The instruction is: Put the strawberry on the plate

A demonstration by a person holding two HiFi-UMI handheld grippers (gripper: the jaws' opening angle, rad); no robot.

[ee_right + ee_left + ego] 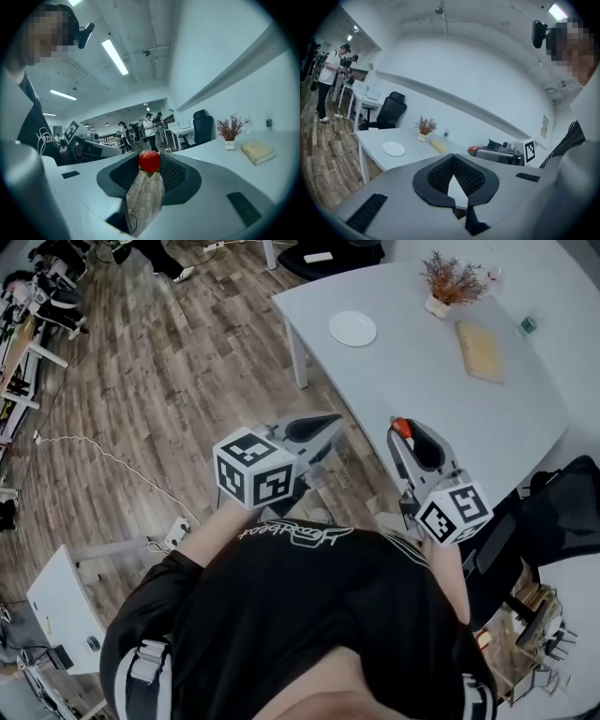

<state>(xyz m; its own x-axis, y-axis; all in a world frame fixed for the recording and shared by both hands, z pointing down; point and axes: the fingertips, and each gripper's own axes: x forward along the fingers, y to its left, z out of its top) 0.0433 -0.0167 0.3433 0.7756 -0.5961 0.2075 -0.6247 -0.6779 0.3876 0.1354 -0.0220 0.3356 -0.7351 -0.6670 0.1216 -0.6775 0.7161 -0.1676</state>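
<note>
The plate [352,329] lies flat on the white table [422,399], near the corner on the left in the head view, and shows only its own white face. Further along the table a small pot [438,306] holds a dried reddish plant [452,276], with a tan book [480,351] just beside it. The strawberry [149,161] is well apart from the plate. It is pinched between the tips of the right gripper [149,162], one pad pressing on each side. In the right gripper view wood floor shows under it, so it hangs in the air short of the table's near edge. Its green leaves sit at the bottom, turned down and back toward the camera, with the red body above them. From here it looks nearly round, so how its long axis lies cannot be told. The left gripper [451,157] is level beside the right one, its jaw tips pressed together with nothing between them.
</note>
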